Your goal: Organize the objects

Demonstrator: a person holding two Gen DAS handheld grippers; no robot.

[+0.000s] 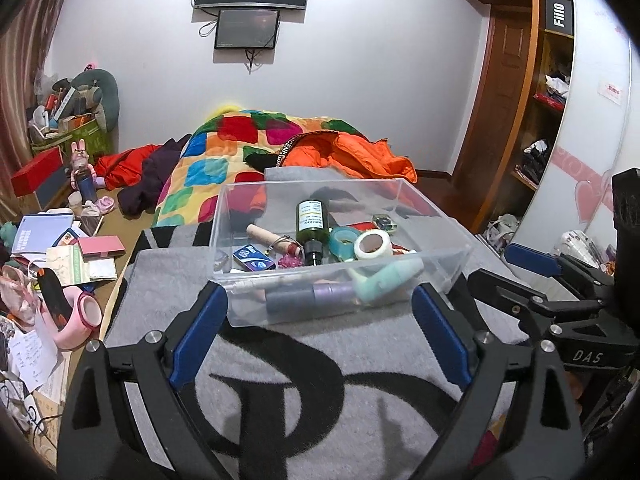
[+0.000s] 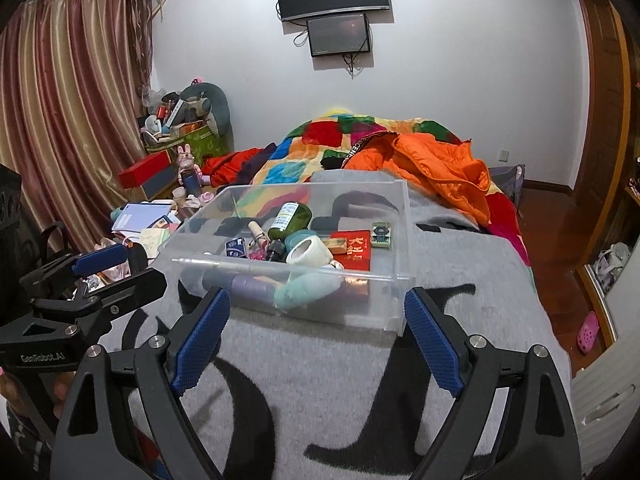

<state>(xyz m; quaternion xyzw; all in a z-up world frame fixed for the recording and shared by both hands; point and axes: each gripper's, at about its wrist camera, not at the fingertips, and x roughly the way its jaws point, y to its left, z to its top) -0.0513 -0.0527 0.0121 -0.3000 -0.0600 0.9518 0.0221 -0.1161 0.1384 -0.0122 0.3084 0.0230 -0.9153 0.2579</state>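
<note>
A clear plastic bin [image 1: 448, 268] [image 2: 394, 232] stands on a grey blanket on the bed. It holds a green bottle [image 1: 311, 220] [image 2: 289, 216], a white tape roll [image 1: 374, 245] [image 2: 310, 252], a teal tape roll [image 1: 343, 240], a mint tube [image 1: 384, 276] [image 2: 306, 286], a purple cylinder [image 1: 316, 294] [image 2: 244, 282], a red packet [image 2: 354, 250] and other small items. My left gripper [image 1: 320, 308] is open and empty just before the bin's near wall. My right gripper [image 2: 316, 312] is open and empty, also just before the bin. Each gripper shows beside the other in the other's view.
A colourful quilt [image 1: 224, 148] and an orange jacket [image 1: 360, 156] [image 2: 440, 164] lie behind the bin. Books, boxes and a pink holder [image 1: 78, 320] clutter the floor at left. A wardrobe [image 1: 532, 120] stands at right. A pink slipper [image 2: 588, 332] lies on the floor.
</note>
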